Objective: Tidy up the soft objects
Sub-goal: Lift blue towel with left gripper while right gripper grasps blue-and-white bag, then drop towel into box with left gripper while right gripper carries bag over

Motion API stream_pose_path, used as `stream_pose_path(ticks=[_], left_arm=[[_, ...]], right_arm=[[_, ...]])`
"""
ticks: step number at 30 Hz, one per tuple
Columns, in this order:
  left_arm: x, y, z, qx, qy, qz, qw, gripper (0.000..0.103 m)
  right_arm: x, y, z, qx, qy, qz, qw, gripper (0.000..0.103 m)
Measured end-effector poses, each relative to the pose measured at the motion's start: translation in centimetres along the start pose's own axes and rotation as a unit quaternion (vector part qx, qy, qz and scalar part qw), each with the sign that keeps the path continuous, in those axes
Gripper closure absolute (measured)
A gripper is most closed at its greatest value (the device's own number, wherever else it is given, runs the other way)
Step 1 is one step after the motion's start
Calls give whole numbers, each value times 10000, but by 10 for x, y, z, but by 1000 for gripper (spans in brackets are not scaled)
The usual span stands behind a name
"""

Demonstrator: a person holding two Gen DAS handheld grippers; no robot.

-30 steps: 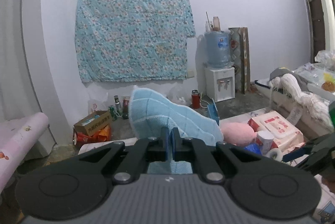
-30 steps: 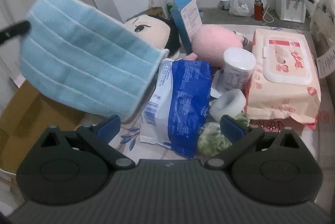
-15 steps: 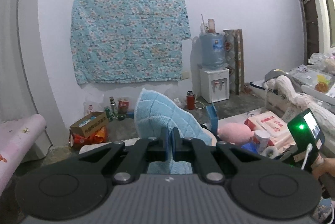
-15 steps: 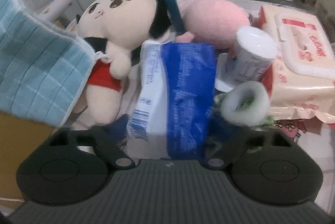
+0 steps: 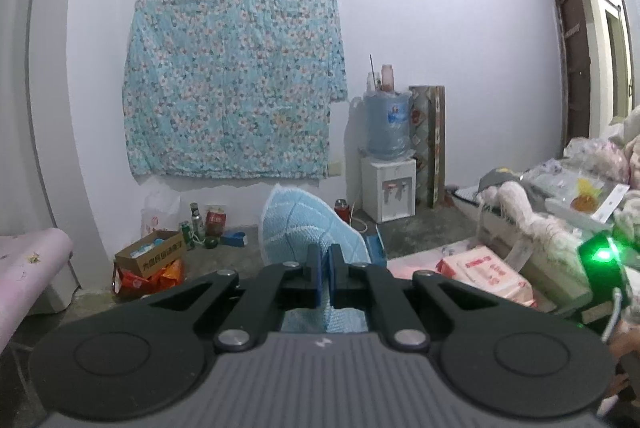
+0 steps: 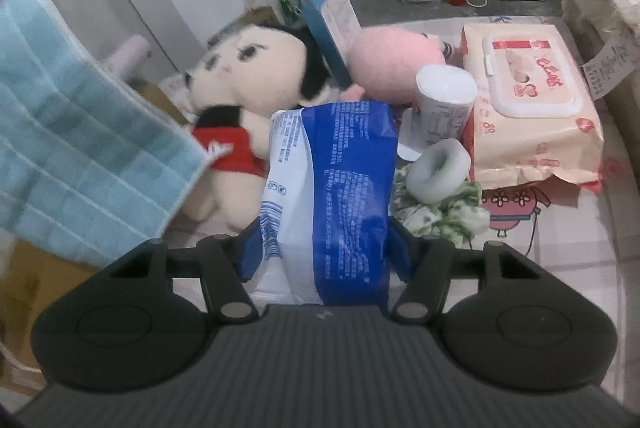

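My left gripper [image 5: 324, 268] is shut on a light blue towel [image 5: 304, 224], held up in the air; the same towel [image 6: 80, 155] hangs at the left of the right wrist view. My right gripper [image 6: 324, 248] points down at the pile, and its jaws are closing on a blue and white soft pack [image 6: 344, 163], with both pads against the pack's sides. Behind the pack lie a doll in a red top [image 6: 248, 67] and a pink plush [image 6: 392, 63].
A wet-wipes pack [image 6: 532, 99], a paper roll [image 6: 444, 99], a white ring [image 6: 436, 167] on green patterned cloth [image 6: 448, 216] and a blue box [image 6: 328, 19] crowd the patterned surface [image 6: 560, 240]. A cardboard box [image 6: 24, 276] sits low left. A water dispenser [image 5: 388, 187] stands by the wall.
The right gripper's jaws came in from wide open onto the blue and white pack. The left gripper rose with the towel, which shifted left in the right wrist view and uncovered the doll.
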State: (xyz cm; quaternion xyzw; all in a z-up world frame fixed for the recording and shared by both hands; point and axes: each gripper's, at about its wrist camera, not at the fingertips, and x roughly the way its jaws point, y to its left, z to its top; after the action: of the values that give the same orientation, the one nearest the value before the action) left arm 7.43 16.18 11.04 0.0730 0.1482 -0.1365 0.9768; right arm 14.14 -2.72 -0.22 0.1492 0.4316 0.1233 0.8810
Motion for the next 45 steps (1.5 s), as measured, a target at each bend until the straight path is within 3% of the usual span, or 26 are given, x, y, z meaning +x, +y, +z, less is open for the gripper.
stream_pose_path(ticks=[7,21,27,30,36,39,40,41,43,45], left_arm=[[-34,18,22,66,-346,322,9989,99],[-82,120,29,-600,-218,1197,9908,99],[-64,166,8,-1038,360,1278,9857,99],[-38,186,-22,-1213,888,1305,9800,99],[19,209,-89,-698,1875,1865,9619,97],[44,217,-120,-485,2252,1962,9531,85],[54,221,-129,-537,2578,1800,9478,67],[62,223,-135,-621,2794,1608,9446,57],[66,224,-147,-822,2984,1290,9421,57],[66,222,-154,-699,3206,1338,9351,56]], right_arm=[[-50,25,1,-277,-335,126,9990,43],[-88,120,16,-778,-623,937,9906,43],[-98,161,35,-975,-637,1300,9847,43],[-93,189,41,-1133,-607,1395,9818,43],[-64,237,54,-1268,-352,1640,9776,43],[-38,258,61,-1291,-166,1666,9774,43],[-29,264,62,-1264,-91,1683,9776,43],[-21,269,63,-1249,-19,1700,9775,43],[-4,279,63,-1268,119,1719,9769,43],[13,285,61,-1329,204,1689,9764,43]])
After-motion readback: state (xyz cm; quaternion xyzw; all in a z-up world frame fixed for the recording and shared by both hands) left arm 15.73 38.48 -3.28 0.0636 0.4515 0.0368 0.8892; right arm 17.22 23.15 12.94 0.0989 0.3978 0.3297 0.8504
